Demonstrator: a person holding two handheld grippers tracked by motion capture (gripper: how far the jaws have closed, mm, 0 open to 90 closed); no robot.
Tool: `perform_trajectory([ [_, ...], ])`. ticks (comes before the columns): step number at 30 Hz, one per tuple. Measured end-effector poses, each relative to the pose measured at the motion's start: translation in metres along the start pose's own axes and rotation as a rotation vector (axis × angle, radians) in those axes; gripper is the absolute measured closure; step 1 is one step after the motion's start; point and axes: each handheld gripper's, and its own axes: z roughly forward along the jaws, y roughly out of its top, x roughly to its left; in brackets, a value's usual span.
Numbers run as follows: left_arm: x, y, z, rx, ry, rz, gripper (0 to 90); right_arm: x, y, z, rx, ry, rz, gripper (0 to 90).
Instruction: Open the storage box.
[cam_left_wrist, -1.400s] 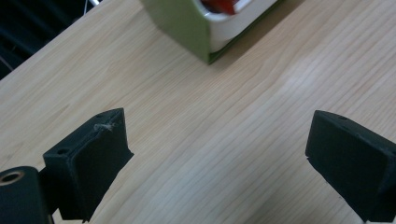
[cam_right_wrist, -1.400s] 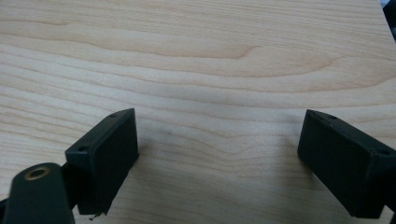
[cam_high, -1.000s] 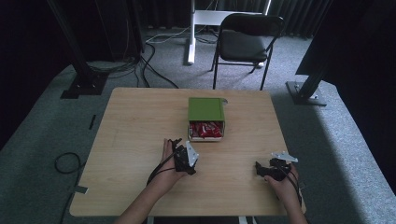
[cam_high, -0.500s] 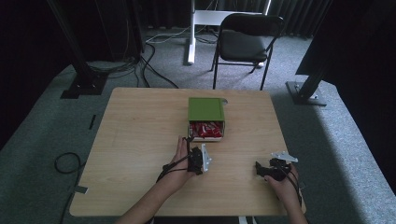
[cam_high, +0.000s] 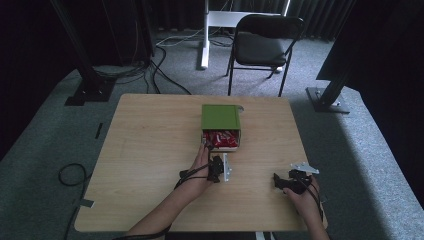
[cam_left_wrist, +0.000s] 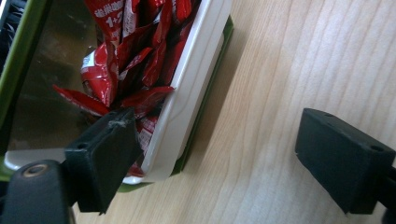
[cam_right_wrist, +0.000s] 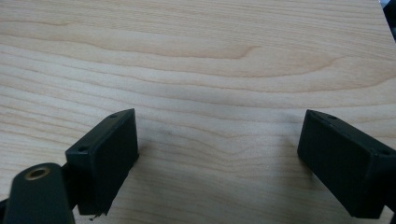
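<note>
Since the earlier frame the left gripper (cam_left_wrist: 219, 154) has slid up to the green box (cam_high: 220, 118), its unclenched jaws just narrowing around the white tray rim (cam_left_wrist: 187, 98), red sachets (cam_left_wrist: 126, 60) ungrasped just ahead; right gripper (cam_right_wrist: 219, 158) rests spread, empty.

Recording studio, black curtains (cam_high: 320, 20), rig stands (cam_high: 87, 75), floor cables (cam_high: 150, 70)

High view: overhead, facing forward over whole table (cam_high: 150, 150). Left gripper view: close, box (cam_left_wrist: 187, 107) upper left, shared with high view. Right gripper view: close on tabletop, location probably lower right.
</note>
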Motion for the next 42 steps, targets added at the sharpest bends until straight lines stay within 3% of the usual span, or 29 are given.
perform_trajectory([
  [5, 0.000, -0.001, 0.005, 0.026, -0.012, 0.034, 20.4, 0.000, 0.000, 0.000, 0.001, 0.000, 0.001, 11.6],
  [9, 0.004, -0.001, 0.008, 0.026, 0.002, 0.059, 25.5, 0.000, 0.000, 0.000, 0.001, 0.000, 0.001, 11.7],
  [13, 0.006, -0.002, 0.013, 0.034, -0.002, 0.111, 28.7, 0.000, 0.000, 0.000, 0.001, 0.000, 0.001, 11.6],
  [15, 0.007, -0.004, 0.016, 0.036, 0.011, 0.145, 32.9, 0.000, 0.000, 0.000, 0.001, 0.000, 0.001, 11.7],
  [18, 0.008, -0.005, 0.019, 0.034, 0.033, 0.153, 38.4, 0.000, 0.000, 0.000, 0.001, 0.000, 0.001, 11.6],
  [19, 0.009, -0.005, 0.020, 0.034, 0.047, 0.169, 45.9, 0.000, 0.000, 0.000, 0.000, 0.000, 0.001, 11.7],
  [21, 0.011, -0.008, 0.025, 0.034, 0.054, 0.194, 46.9, 0.000, 0.000, 0.000, 0.001, 0.000, 0.001, 11.6],
  [26, 0.009, -0.009, 0.030, 0.034, 0.065, 0.197, 48.4, 0.000, 0.000, 0.000, 0.000, 0.000, 0.001, 11.7],
  [35, 0.012, -0.005, 0.032, 0.083, 0.127, 0.242, 69.3, 0.000, 0.000, 0.000, 0.001, -0.001, 0.001, 11.7],
  [42, 0.011, -0.002, 0.033, 0.102, 0.133, 0.266, 71.6, 0.000, 0.000, 0.000, 0.001, -0.001, 0.001, 11.7],
])
